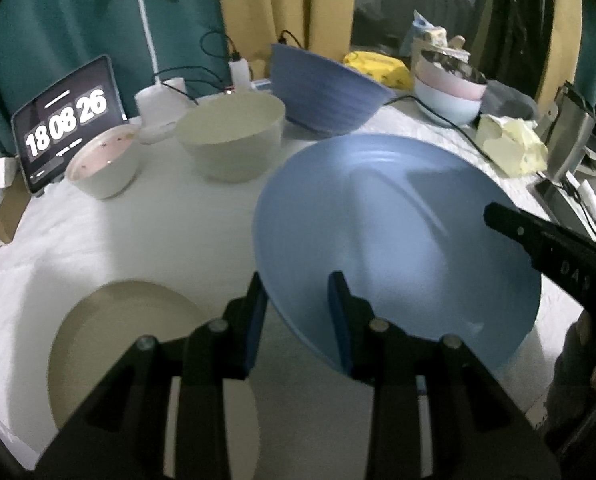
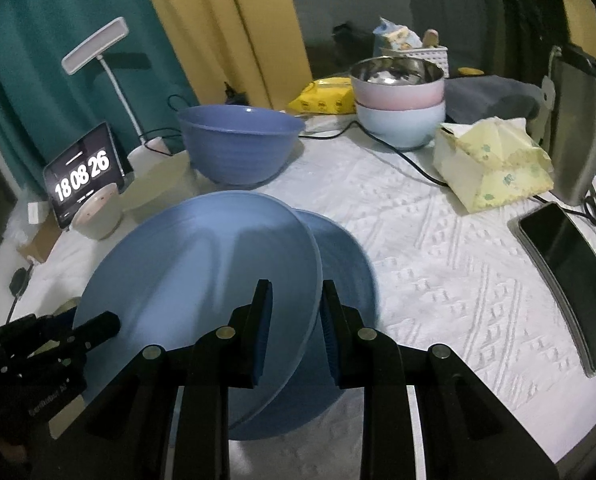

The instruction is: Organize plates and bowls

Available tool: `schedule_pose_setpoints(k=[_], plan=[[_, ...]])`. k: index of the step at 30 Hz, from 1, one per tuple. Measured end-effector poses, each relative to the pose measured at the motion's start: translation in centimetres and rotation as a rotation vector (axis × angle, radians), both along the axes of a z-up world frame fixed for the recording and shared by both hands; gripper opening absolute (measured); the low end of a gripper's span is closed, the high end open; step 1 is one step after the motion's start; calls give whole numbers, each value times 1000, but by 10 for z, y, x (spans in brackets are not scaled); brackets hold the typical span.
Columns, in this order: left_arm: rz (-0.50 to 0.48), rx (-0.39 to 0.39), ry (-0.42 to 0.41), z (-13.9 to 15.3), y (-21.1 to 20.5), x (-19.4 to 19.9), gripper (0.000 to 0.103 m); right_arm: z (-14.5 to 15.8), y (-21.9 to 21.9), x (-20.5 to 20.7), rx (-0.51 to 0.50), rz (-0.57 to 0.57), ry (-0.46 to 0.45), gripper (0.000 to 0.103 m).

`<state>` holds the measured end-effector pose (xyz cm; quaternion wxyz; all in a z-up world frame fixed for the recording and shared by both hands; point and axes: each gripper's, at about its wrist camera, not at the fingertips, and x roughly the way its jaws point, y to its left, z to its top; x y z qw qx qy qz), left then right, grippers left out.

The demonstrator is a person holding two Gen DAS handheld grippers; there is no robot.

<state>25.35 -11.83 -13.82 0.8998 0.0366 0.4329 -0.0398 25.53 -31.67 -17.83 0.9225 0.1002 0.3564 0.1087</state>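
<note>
Below, in the left wrist view, our left gripper straddles the near rim of a shallow light-blue plastic plate, one finger under and one over, the plate tilted above the white quilted tablecloth. We cannot tell whether the jaws pinch fully. A flat beige plate lies at 8 o'clock; a cream bowl at 11. We judge the plate light, stiff and slick, best held at the rim.

Next, in the right wrist view, our right gripper brackets the rim at the plate's 4 o'clock with a visible gap; a second blue plate lies beneath.
</note>
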Motion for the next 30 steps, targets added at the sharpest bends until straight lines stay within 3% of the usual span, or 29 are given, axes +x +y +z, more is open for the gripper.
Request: schedule_pose_setpoints(k=[21, 26, 27, 30], plan=[[-21, 13, 83, -20, -18, 23, 34, -10, -31, 17, -2, -68, 35, 27], [-22, -5, 67, -15, -14, 18, 41, -7, -32, 15, -10, -79, 25, 27], [-19, -13, 64, -14, -12, 17, 46, -6, -31, 13, -12, -80, 23, 27], [-11, -28, 52, -10, -6, 13, 46, -3, -29, 11, -18, -79, 17, 27]])
